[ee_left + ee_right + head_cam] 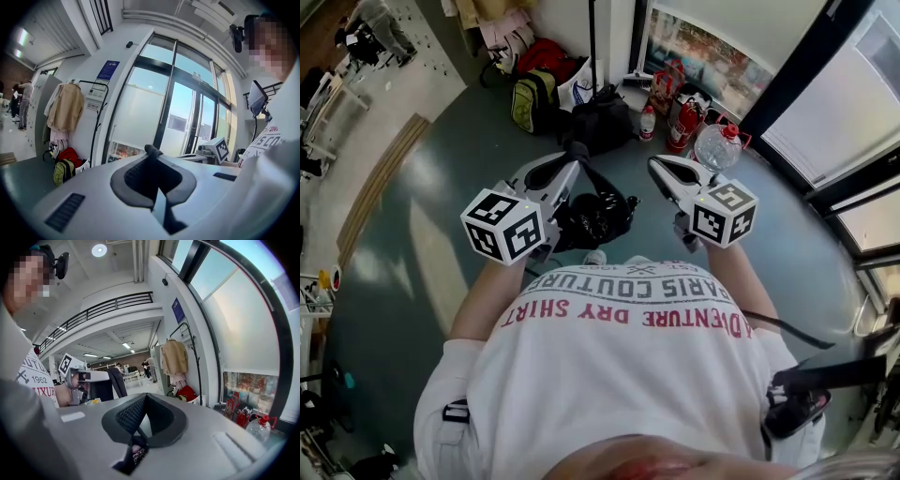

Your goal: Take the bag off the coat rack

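Hanging just under the left gripper [574, 159], the black bag [598, 217] is off the coat rack [95, 123], which stands far ahead of the fingers. The left fingers pinch tight on its strap [152, 151]. The right gripper [658, 168] has its fingers pressed together, holding nothing. I think the thin strap could slip out and the bag would drop, because only one small pinch holds it.
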`<action>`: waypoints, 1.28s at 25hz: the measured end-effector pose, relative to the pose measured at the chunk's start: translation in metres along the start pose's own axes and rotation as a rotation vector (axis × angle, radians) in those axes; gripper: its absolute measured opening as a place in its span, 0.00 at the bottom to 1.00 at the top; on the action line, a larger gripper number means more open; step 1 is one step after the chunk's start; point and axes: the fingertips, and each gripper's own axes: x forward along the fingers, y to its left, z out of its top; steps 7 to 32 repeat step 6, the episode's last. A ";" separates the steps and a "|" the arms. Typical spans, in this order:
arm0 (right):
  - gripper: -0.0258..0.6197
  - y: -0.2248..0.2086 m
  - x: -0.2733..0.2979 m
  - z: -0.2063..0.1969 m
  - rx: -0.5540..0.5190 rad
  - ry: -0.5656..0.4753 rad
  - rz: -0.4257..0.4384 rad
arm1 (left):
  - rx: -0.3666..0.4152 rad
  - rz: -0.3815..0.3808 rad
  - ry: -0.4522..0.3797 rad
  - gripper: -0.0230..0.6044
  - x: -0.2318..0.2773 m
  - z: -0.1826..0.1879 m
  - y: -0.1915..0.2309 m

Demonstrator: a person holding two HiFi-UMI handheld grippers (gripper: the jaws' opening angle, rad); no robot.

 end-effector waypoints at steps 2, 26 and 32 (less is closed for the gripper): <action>0.04 -0.001 -0.001 0.004 -0.002 0.002 0.005 | -0.004 0.002 0.002 0.04 0.001 0.003 -0.002; 0.04 -0.003 -0.007 0.017 -0.001 0.004 0.010 | -0.013 0.002 0.009 0.04 0.004 0.013 -0.009; 0.04 -0.003 -0.007 0.017 -0.001 0.004 0.010 | -0.013 0.002 0.009 0.04 0.004 0.013 -0.009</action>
